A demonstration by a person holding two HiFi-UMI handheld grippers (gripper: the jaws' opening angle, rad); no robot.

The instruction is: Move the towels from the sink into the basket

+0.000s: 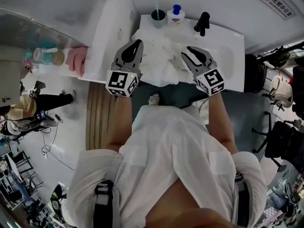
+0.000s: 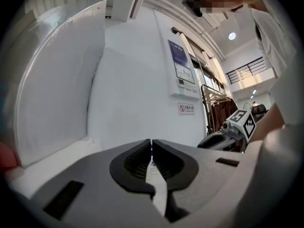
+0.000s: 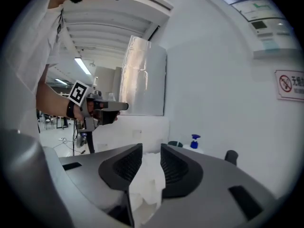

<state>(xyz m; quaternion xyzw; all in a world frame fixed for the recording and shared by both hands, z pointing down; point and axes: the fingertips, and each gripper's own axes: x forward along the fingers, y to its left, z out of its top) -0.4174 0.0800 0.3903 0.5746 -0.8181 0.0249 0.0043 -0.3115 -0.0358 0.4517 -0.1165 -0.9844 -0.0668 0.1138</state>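
left gripper (image 1: 137,44): jaws pressed tight together with nothing in them, hanging over the left side of the towel heap

right gripper (image 1: 186,50): jaws a bit apart; its own view shows white towel through the gap, but the pads aren't squeezing it as far as I can see. It sits over the right side of the heap and tips down a little

crumpled white towels (image 1: 159,63): all still piled in the white rectangular sink (image 1: 237,56), bunched toward its left and middle, and spilling a bit over the near rim

far ledge of the sink: dark round cup (image 1: 158,17) with a thin white stick in it, white bottle with a blue pump top (image 1: 175,16) just right of it, and a black tap (image 1: 202,23) further right

left of the sink: pink cloth (image 1: 76,60) lying on a white ledge, well apart from the towels
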